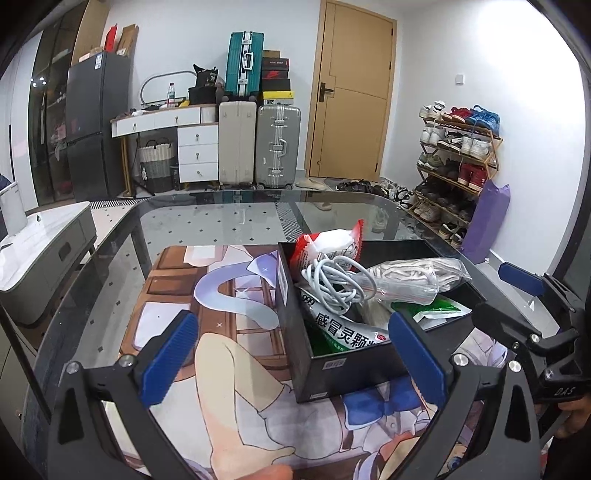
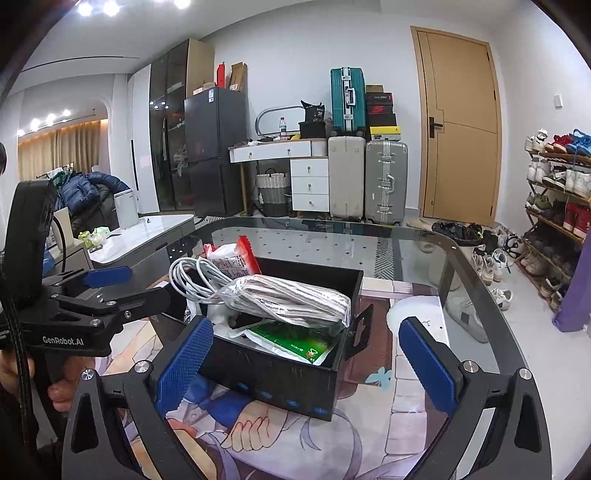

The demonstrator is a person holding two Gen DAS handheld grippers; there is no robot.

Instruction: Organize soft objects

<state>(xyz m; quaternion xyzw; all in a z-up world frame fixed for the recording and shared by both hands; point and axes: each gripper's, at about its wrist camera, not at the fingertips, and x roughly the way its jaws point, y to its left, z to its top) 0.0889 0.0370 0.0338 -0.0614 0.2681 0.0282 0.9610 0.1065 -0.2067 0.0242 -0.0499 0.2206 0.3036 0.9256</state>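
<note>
Soft packets and a white cable (image 1: 338,282) fill the black box (image 1: 332,373) just ahead of you. Your left gripper (image 1: 295,358) and right gripper (image 2: 306,363) both gape, empty.

Lighting: bright, even; ceiling spots (image 2: 110,7) flare, glass table (image 1: 229,218) reflects, fisheye edges bend, corners black.

Suitcases (image 1: 258,144), a shoe rack (image 1: 458,162) and a door (image 1: 351,92) line the wall.
</note>
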